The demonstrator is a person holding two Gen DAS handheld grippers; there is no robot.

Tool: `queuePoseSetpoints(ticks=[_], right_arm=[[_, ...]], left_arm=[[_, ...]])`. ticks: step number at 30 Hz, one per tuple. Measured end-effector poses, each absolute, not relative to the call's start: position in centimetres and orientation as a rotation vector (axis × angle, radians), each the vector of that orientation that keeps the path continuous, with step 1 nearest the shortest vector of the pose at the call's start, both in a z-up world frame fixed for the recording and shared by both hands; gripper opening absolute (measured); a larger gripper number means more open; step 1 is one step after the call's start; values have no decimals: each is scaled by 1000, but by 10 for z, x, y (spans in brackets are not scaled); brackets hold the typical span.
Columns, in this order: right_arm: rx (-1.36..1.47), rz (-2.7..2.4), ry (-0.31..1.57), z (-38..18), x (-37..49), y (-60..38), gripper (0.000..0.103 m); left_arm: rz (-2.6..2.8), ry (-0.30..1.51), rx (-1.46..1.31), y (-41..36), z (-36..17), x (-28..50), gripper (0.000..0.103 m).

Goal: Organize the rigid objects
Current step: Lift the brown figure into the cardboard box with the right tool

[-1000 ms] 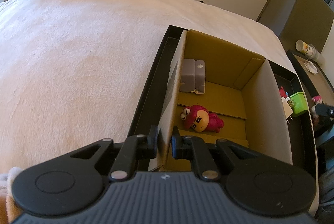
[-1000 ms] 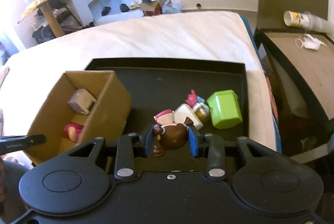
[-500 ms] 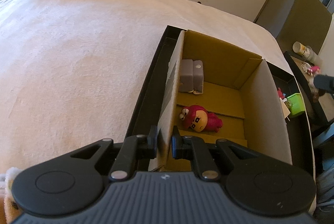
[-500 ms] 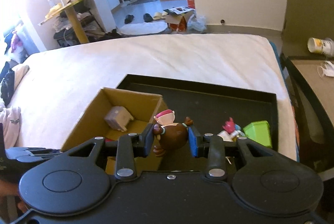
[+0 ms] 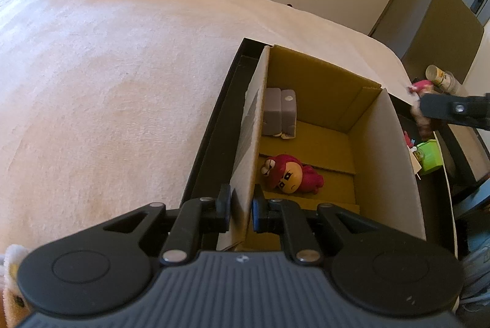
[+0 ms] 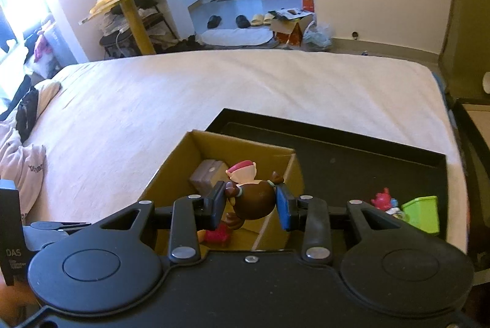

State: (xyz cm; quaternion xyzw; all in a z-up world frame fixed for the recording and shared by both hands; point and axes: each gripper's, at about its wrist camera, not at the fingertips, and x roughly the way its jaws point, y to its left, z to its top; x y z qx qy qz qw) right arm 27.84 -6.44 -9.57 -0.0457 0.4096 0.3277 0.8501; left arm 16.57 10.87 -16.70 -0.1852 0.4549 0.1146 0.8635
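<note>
An open cardboard box (image 5: pixel 389 162) (image 6: pixel 171 169) stands in the left end of a black tray (image 5: pixel 211 126) (image 6: pixel 352 144) on the bed. My left gripper (image 5: pixel 240 207) is shut on the box's near left wall. Inside lie a grey block toy (image 5: pixel 280 110) (image 6: pixel 208 175) and a red figurine (image 5: pixel 288 173) (image 6: pixel 217 234). My right gripper (image 6: pixel 251 201) is shut on a brown figurine with a pink hat (image 6: pixel 252 196), held over the box's right part. In the left wrist view the right gripper's finger (image 5: pixel 453 110) shows at the right edge.
A green cube (image 6: pixel 422 213) (image 5: pixel 430 155) and a small red-and-blue toy (image 6: pixel 382 201) lie in the tray's right end. The white bed (image 5: pixel 107 89) spreads left and beyond. A side table with a can (image 5: pixel 441 77) stands to the right. Clothes (image 6: pixel 27 156) lie on the bed's left.
My right gripper has carried the brown figurine up and leftward, from above the tray's toys to over the box. The left gripper has kept its hold on the box wall.
</note>
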Motion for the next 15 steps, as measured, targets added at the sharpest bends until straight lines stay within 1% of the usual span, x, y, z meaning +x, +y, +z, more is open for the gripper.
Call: queuePoseSetpoints(ticks=[15], right_arm=[[-191, 751, 940, -127, 273, -9, 35]], left_arm=[[222, 942, -417, 113, -167, 162, 13]])
